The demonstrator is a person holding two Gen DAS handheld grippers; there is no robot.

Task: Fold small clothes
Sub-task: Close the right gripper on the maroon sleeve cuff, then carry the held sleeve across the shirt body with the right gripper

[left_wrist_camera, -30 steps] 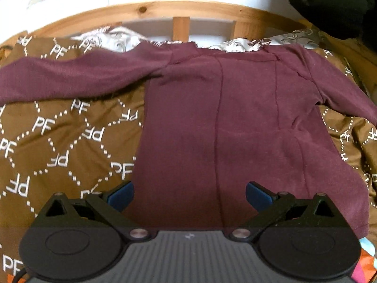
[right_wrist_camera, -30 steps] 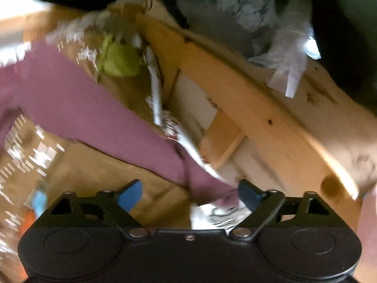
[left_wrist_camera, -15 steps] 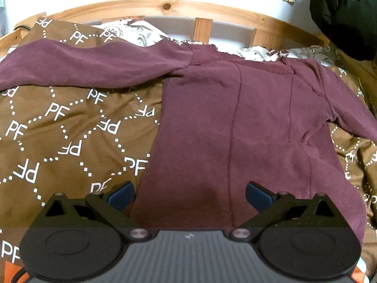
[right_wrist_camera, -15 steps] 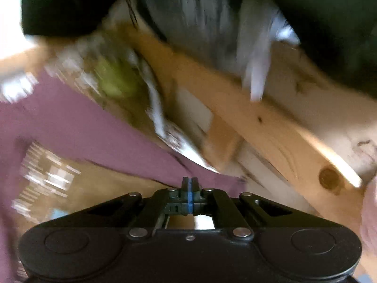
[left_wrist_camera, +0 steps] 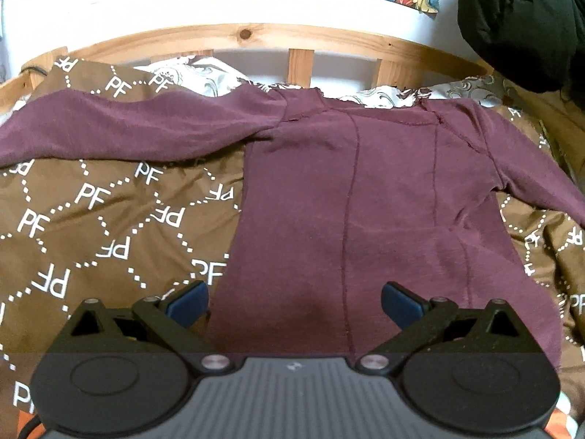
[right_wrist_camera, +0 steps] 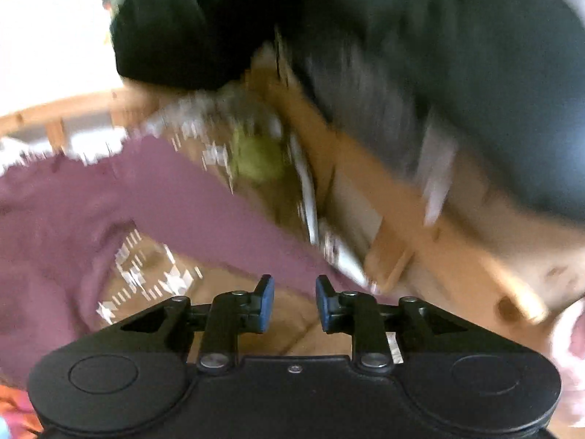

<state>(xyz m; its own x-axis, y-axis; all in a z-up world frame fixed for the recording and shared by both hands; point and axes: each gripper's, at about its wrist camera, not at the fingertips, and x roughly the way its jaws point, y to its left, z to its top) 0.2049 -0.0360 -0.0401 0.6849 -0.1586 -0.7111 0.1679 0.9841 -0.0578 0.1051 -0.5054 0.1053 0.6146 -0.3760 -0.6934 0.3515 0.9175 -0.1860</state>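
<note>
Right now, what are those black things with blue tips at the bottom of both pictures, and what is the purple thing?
They are tongs. A person holds one pair in each hand, and a small camera on each looks out along its two fingers, so one picture comes from each hand.

The purple thing is a shirt with long sleeves, spread flat on a brown blanket on a wooden bed.

The left tongs are wide open over the shirt's bottom edge and hold nothing.

The right tongs are near a sleeve. That picture is blurry. Their jaws are opening, with nothing between them.
</note>
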